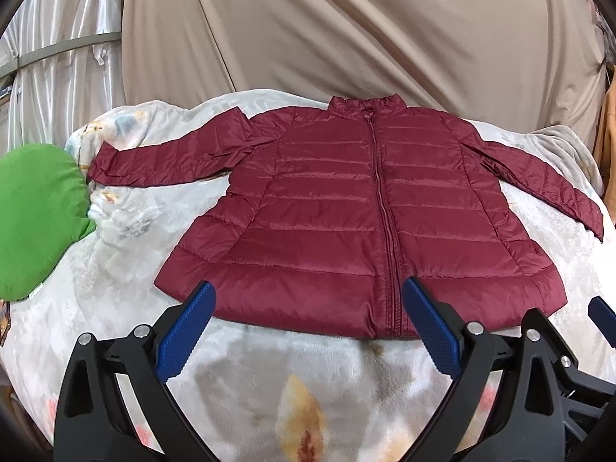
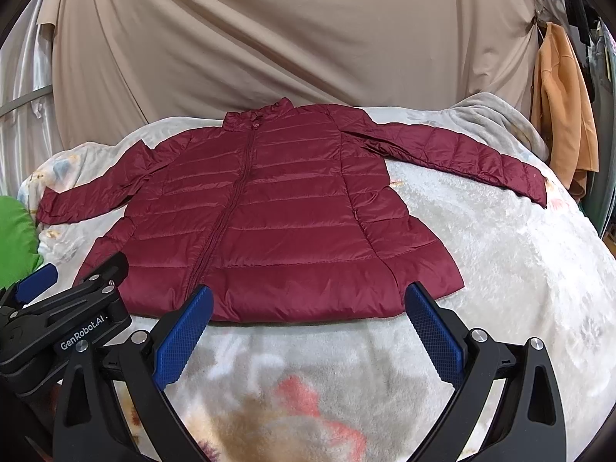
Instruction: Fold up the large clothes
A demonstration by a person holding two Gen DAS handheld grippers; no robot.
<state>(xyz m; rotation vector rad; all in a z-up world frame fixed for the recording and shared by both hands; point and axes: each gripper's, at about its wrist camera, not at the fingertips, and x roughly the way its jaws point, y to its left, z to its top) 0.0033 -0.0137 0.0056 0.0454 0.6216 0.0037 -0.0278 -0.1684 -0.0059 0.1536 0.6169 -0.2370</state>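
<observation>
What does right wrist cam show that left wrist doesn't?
Right wrist only: an orange garment hanging at the right edge, shown whole, and the left gripper seen from the side. Left wrist only: most of the green cushion, plus a grey bar upper left. Both: maroon puffer jacket spread flat, zipped, sleeves out, on the fleece blanket; both grippers open.

A dark red puffy jacket [image 1: 338, 208] lies flat on its back on a fuzzy pale blanket [image 1: 115, 254]; its front faces up; the zipper [image 1: 385, 211] is closed all the way to the collar [image 1: 364, 106]; it has sewn lines going across; both sleeves stick out to the sides, a bit downward; the bottom edge is nearest the cameras; it is not folded.
</observation>
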